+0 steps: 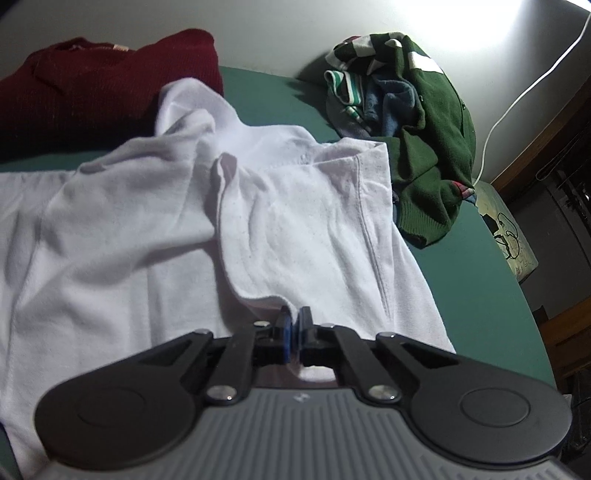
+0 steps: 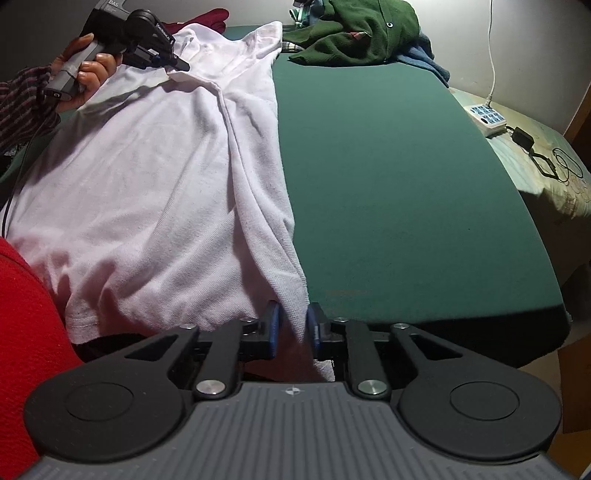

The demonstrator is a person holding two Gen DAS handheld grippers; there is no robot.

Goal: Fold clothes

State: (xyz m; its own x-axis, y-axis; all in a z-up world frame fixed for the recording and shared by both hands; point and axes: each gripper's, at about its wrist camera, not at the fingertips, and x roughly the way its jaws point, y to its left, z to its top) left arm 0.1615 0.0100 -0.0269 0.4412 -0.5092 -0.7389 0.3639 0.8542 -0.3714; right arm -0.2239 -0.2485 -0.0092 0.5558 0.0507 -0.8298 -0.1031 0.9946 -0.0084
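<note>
A white polo shirt [image 1: 155, 221] [image 2: 155, 184] lies spread on the green table [image 2: 388, 184]. My left gripper [image 1: 294, 325] is shut on a fold of the shirt near its sleeve end, the cloth pinched between the blue pads. In the right wrist view that same left gripper [image 2: 184, 66], held by a hand [image 2: 86, 70], pinches the shirt's far edge. My right gripper [image 2: 293, 325] is shut on the shirt's near hem corner, with a bunch of white cloth between its blue pads.
A dark red sweater [image 1: 96, 85] lies folded at the far left. A heap of clothes with a green cardigan [image 1: 424, 140] [image 2: 362, 33] sits at the far right. A power strip [image 2: 485, 116] and cables lie on a bed to the right. A red garment [image 2: 26, 350] fills the near left.
</note>
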